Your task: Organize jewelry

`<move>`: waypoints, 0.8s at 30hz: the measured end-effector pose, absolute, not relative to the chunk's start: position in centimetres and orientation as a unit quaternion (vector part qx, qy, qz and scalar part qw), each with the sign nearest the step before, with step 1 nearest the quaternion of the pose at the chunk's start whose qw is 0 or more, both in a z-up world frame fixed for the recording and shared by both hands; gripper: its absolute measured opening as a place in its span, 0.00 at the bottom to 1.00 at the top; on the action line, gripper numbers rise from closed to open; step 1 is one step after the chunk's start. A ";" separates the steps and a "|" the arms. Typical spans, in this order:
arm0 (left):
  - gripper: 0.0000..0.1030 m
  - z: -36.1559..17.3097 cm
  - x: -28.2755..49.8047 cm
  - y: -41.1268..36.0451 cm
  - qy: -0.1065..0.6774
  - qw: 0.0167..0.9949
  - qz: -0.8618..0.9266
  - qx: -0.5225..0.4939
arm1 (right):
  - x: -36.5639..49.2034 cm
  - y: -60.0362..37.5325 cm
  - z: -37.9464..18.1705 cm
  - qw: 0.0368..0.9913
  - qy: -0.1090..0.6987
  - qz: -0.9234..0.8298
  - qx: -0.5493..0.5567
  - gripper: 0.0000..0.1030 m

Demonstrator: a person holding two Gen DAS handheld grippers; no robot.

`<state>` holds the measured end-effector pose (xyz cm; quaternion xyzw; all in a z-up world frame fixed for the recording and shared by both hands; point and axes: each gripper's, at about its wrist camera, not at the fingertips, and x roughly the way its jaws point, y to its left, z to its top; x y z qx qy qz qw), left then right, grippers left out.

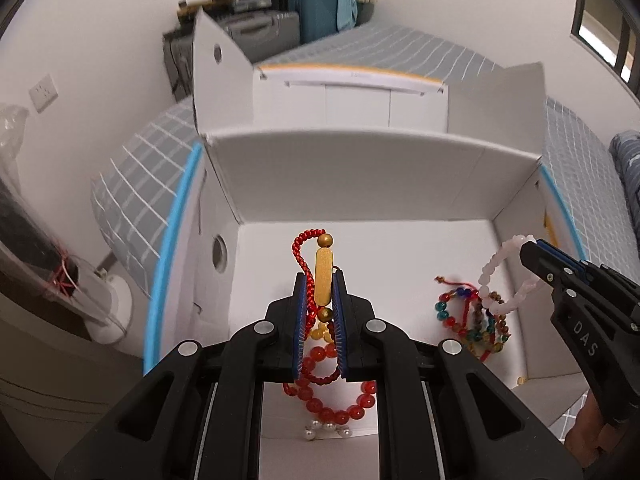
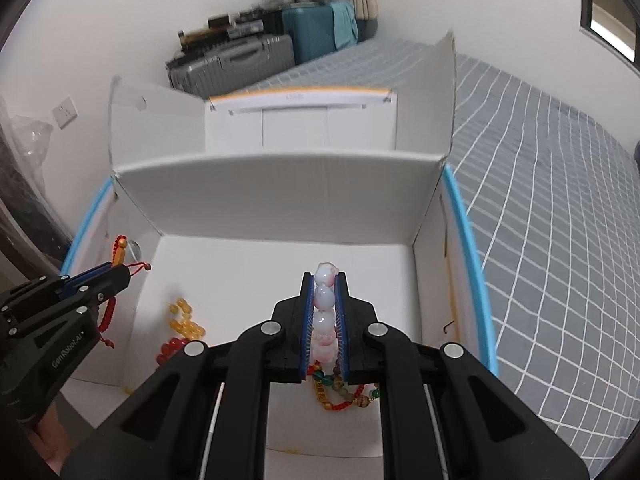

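Observation:
My left gripper (image 1: 321,280) is shut on a red braided cord bracelet with a gold bar (image 1: 324,276), held over the open white box (image 1: 360,168). Below it on the box floor lie a red bead bracelet (image 1: 340,404), yellow beads and small pearls (image 1: 328,430). My right gripper (image 2: 325,280) is shut on a pale pink bead bracelet (image 2: 325,300), which hangs as a loop (image 1: 500,276) in the left wrist view. Under it rests a pile of multicoloured bead bracelets (image 1: 472,324). Each gripper shows in the other's view, left gripper (image 2: 120,274) and right gripper (image 1: 528,252).
The box's flaps (image 2: 152,120) stand up behind and at the sides, with a blue-edged rim (image 2: 468,248). It sits on a grey checked bedspread (image 2: 552,200). Suitcases (image 2: 240,60) are stacked against the far wall. A person's hand (image 1: 588,428) shows at the right edge.

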<state>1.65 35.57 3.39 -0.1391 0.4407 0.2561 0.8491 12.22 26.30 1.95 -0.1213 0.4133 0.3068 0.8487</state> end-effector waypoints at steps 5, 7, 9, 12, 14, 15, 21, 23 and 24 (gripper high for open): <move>0.12 2.0 2.2 36.4 0.459 0.839 0.256 -0.143 | 12.5 26.8 0.9 0.845 0.423 0.298 -0.132 0.09; 0.12 1.7 2.2 36.6 0.461 0.836 0.257 -0.146 | 12.5 26.8 1.0 0.847 0.421 0.297 -0.132 0.09; 0.14 1.5 2.3 36.7 0.464 0.834 0.261 -0.149 | 12.4 26.6 1.0 0.847 0.422 0.296 -0.132 0.10; 0.16 1.8 2.1 37.0 0.461 0.834 0.261 -0.157 | 12.3 26.3 1.2 0.845 0.424 0.299 -0.128 0.13; 0.21 2.2 1.7 36.8 0.457 0.835 0.260 -0.161 | 11.9 25.9 1.7 0.848 0.418 0.300 -0.123 0.24; 0.28 2.3 1.4 36.7 0.455 0.837 0.259 -0.163 | 11.7 25.7 2.0 0.851 0.414 0.301 -0.119 0.36; 0.69 5.2 -1.6 35.5 0.414 0.856 0.272 -0.150 | 9.2 23.5 5.1 0.870 0.375 0.305 -0.099 0.70; 0.77 6.2 -2.7 34.9 0.401 0.862 0.272 -0.148 | 8.2 22.7 6.2 0.876 0.363 0.303 -0.095 0.76; 0.81 6.8 -3.5 34.4 0.392 0.867 0.272 -0.146 | 7.6 22.2 6.7 0.879 0.356 0.303 -0.093 0.80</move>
